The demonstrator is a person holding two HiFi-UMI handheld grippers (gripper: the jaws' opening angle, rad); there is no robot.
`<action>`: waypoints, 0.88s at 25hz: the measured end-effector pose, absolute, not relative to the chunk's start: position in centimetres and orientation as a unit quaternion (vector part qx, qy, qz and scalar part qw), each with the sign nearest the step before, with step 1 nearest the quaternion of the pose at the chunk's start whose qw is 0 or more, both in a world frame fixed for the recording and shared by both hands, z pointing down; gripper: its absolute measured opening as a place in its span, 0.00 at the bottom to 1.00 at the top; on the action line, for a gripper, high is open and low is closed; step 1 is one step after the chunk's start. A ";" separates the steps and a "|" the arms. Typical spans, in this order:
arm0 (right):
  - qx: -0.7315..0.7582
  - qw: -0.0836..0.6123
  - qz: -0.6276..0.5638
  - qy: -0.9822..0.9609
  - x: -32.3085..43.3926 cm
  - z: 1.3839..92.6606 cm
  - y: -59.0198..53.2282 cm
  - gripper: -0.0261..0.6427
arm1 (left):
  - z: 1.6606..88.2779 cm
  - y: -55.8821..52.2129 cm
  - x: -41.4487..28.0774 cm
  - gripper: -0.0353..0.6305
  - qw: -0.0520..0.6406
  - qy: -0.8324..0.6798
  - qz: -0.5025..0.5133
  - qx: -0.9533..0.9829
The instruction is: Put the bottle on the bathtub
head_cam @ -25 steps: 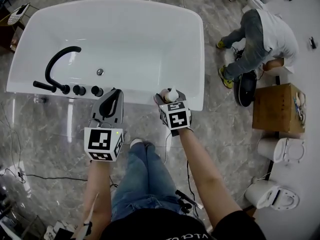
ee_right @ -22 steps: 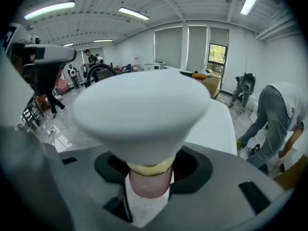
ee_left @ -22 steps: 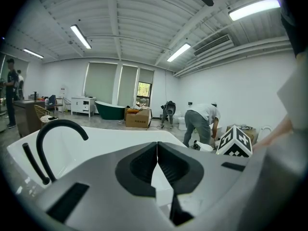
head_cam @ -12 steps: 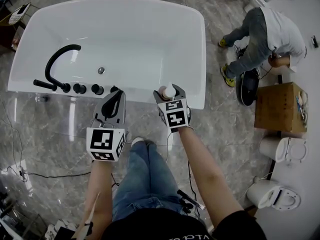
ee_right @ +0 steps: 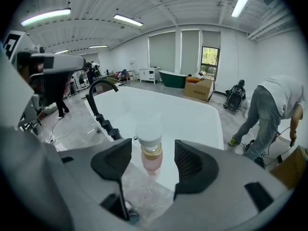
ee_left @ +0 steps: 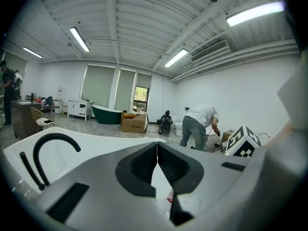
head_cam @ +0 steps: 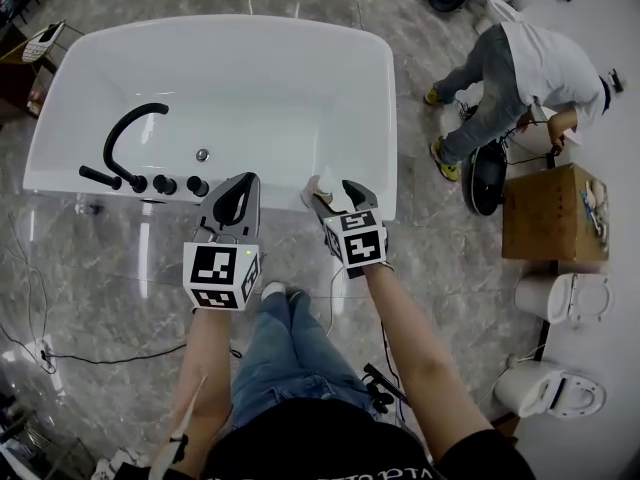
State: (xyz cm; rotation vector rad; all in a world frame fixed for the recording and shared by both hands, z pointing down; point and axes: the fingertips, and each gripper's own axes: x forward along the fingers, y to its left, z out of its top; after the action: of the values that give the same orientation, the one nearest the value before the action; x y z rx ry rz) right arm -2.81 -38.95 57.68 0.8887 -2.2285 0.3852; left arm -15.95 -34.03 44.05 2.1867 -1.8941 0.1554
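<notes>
A small pink bottle (ee_right: pixel 150 147) with a white cap stands upright on the near rim of the white bathtub (head_cam: pixel 385 118). In the head view the bottle (head_cam: pixel 312 188) shows just ahead of my right gripper (head_cam: pixel 335 196). That gripper (ee_right: pixel 151 165) is open, a jaw on either side of the bottle and a gap on both sides. My left gripper (head_cam: pixel 238 196) hangs over the same rim to the left, shut and empty, its jaws (ee_left: pixel 157 154) pressed together.
A black curved faucet (head_cam: pixel 125 140) with knobs (head_cam: pixel 165 184) sits on the rim at the left. At the right a person (head_cam: pixel 520 68) bends over beside a wooden box (head_cam: pixel 555 213). White toilets (head_cam: pixel 553 298) stand on the floor further right.
My right gripper has opened and let go of the bottle, which now stands on the rim by itself. Both grippers sit slightly further right in the view.
</notes>
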 end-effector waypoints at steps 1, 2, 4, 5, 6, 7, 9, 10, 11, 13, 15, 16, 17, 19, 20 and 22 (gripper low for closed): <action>0.343 0.348 0.148 -0.860 -2.7 57.1 -38.6 0.47 | 43.5 -34.0 -15.8 0.07 0.119 -0.648 0.050 0.751; 0.344 0.347 0.150 -0.860 -2.6 56.5 -38.3 0.47 | 43.0 -34.0 -15.6 0.07 0.115 -0.648 0.048 0.752; 0.347 0.341 0.155 -0.860 -2.3 55.3 -37.6 0.47 | 41.8 -33.8 -15.3 0.07 0.108 -0.647 0.044 0.753; 0.348 0.335 0.155 -0.862 -2.1 54.5 -37.4 0.47 | 41.2 -33.7 -15.1 0.07 0.104 -0.648 0.041 0.754; 0.350 0.329 0.155 -0.863 -1.9 53.7 -37.2 0.47 | 40.5 -33.7 -15.0 0.07 0.098 -0.648 0.037 0.755; 0.351 0.323 0.153 -0.866 -1.7 52.7 -37.1 0.47 | 39.8 -33.6 -14.8 0.07 0.091 -0.648 0.034 0.756; 0.352 0.314 0.151 -0.869 -1.3 50.9 -36.4 0.47 | 38.5 -33.2 -14.5 0.07 0.081 -0.647 0.029 0.758; 0.352 0.310 0.151 -0.870 -1.0 50.2 -35.9 0.47 | 38.0 -32.9 -14.4 0.07 0.078 -0.647 0.027 0.758; 0.352 0.307 0.150 -0.871 -0.7 49.4 -35.4 0.47 | 37.5 -32.5 -14.2 0.07 0.075 -0.647 0.025 0.758; 0.352 0.298 0.147 -0.875 0.0 48.0 -34.4 0.47 | 36.6 -32.1 -13.8 0.07 0.069 -0.647 0.021 0.759; 0.355 0.283 0.136 -0.880 0.7 46.4 -33.6 0.46 | 35.8 -31.7 -13.3 0.07 0.060 -0.646 0.019 0.761; 0.359 0.274 0.127 -0.883 1.0 45.5 -33.1 0.45 | 35.4 -31.5 -13.0 0.07 0.055 -0.645 0.019 0.762; 0.363 0.265 0.118 -0.886 1.4 44.5 -32.7 0.44 | 35.1 -31.2 -12.7 0.07 0.051 -0.644 0.019 0.763; 0.371 0.246 0.095 -0.890 1.9 42.2 -31.7 0.41 | 34.6 -30.5 -12.3 0.07 0.044 -0.644 0.019 0.764; 0.375 0.237 0.081 -0.893 2.1 41.0 -31.3 0.39 | 34.3 -30.2 -12.1 0.07 0.040 -0.643 0.018 0.765; 0.383 0.224 0.051 -0.895 2.4 39.0 -30.5 0.36 | 33.7 -29.8 -11.7 0.07 0.033 -0.642 0.017 0.766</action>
State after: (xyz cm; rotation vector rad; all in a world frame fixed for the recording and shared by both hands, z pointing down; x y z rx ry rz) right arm 2.36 -30.51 38.95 1.0559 -2.4700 0.1417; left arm -11.71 -29.75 33.72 2.3561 -1.9752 0.0529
